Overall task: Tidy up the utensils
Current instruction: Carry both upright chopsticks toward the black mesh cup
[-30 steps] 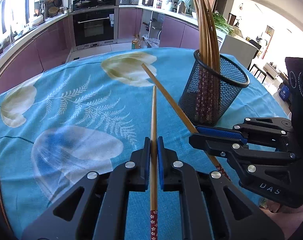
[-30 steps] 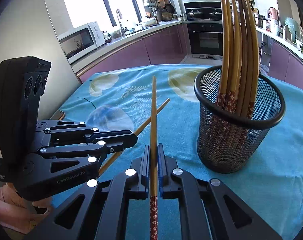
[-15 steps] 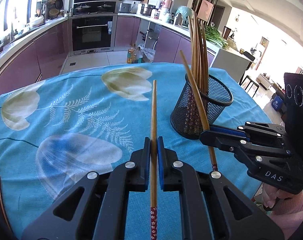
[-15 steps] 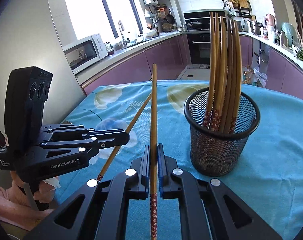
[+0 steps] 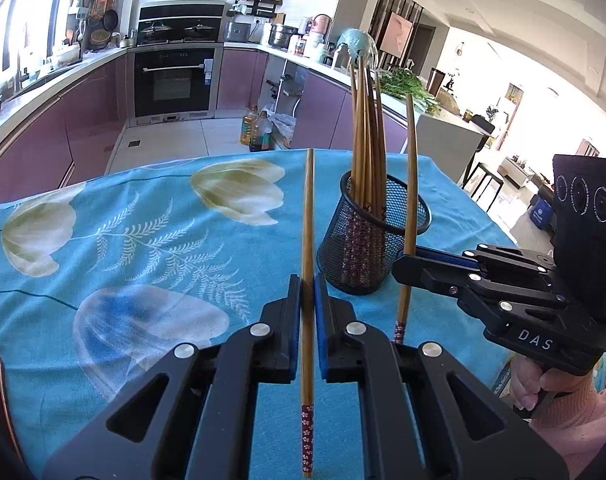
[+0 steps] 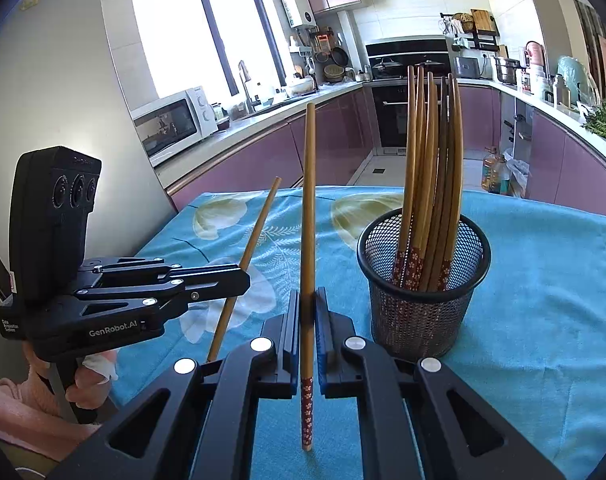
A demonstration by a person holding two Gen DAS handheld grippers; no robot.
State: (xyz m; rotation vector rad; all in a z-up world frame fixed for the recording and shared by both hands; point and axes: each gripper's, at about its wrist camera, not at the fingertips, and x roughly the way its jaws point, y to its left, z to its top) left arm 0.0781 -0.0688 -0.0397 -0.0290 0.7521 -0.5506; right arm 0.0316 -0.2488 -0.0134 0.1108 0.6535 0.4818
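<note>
A black mesh cup (image 5: 373, 236) (image 6: 423, 280) stands on the blue flowered tablecloth (image 5: 143, 240) and holds several bamboo chopsticks with red patterned ends. My left gripper (image 5: 307, 284) is shut on one chopstick (image 5: 307, 220), which points forward, left of the cup. My right gripper (image 6: 307, 300) is shut on another chopstick (image 6: 309, 200), raised steeply beside the cup. In the left wrist view the right gripper (image 5: 403, 260) hovers just right of the cup, and its chopstick (image 5: 410, 184) stands almost upright near the rim. The left gripper (image 6: 239, 280) and its chopstick (image 6: 259, 228) show at the left of the right wrist view.
The round table's far edge (image 5: 223, 156) drops to the kitchen floor. Purple cabinets and an oven (image 5: 175, 80) line the back. A microwave (image 6: 175, 120) sits on the counter at the left. A person's hands in pink sleeves (image 5: 575, 412) hold both grippers.
Both grippers have risen and tipped upward with their chopsticks. The right one's chopstick swung from a low diagonal to nearly upright beside the cup. The cup looks farther off.
</note>
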